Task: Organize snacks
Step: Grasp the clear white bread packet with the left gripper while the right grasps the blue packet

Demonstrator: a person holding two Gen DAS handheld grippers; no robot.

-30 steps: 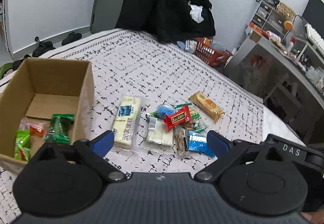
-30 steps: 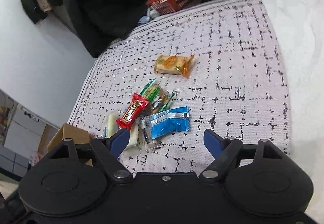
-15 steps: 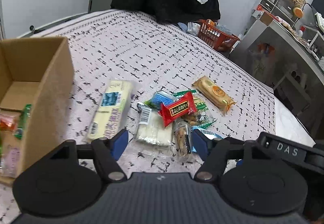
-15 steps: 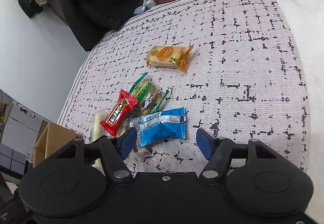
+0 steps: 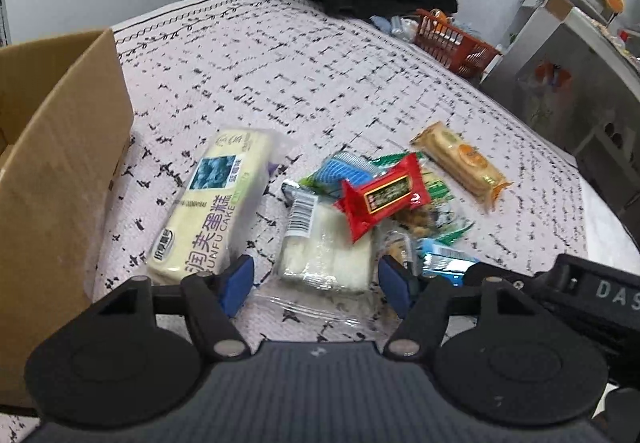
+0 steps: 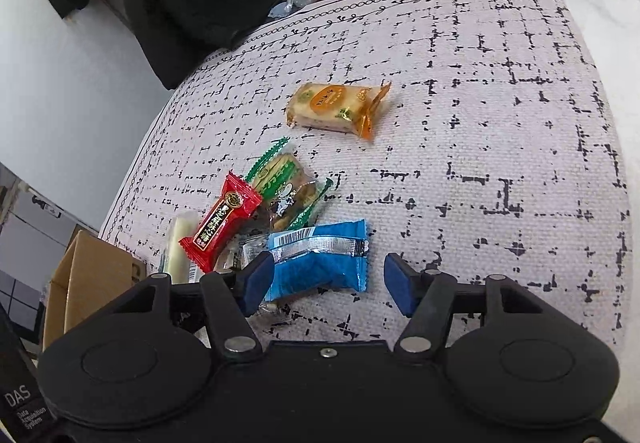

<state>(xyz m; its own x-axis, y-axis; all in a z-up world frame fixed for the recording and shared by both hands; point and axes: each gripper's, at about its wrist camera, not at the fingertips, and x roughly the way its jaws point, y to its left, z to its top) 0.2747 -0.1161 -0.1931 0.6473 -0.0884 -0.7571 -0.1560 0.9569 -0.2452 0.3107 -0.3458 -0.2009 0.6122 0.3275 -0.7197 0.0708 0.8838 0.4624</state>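
Your work surface is a pale woven cloth with broken black grid marks (image 5: 304, 55), rough in texture, spread flat under everything. At nine o'clock in the left wrist view stands the open brown corrugated cardboard box (image 5: 60, 179), its plain side wall upright; in the right wrist view its corner shows at eight o'clock. Just beside the box lies the long cream cake bar in clear glossy film (image 5: 212, 207), a flat-sided slab. Toward two o'clock from the pile, a little apart, lies the oblong biscuit pack in orange-ended clear wrap (image 6: 338, 105). At the pile's near side lies the white blocky cake in crinkled clear plastic with a barcode label (image 5: 326, 243), and the red pillow-shaped foil sachet (image 5: 382, 197) rests tilted on its far corner. On the pile's other side lies the blue foil packet with a silver seam (image 6: 318, 261), slightly puffed, with saw-tooth ends. Your left gripper (image 5: 316, 285) slants down at the cloth, fingers released and part-spread, having just narrowed; the white cake lies between the blue pads with gaps showing on both sides. Your right gripper (image 6: 326, 285) slants down likewise, jaws just narrowed; the left pad overlaps the blue packet's edge, the right pad stands clear, nothing grasped.
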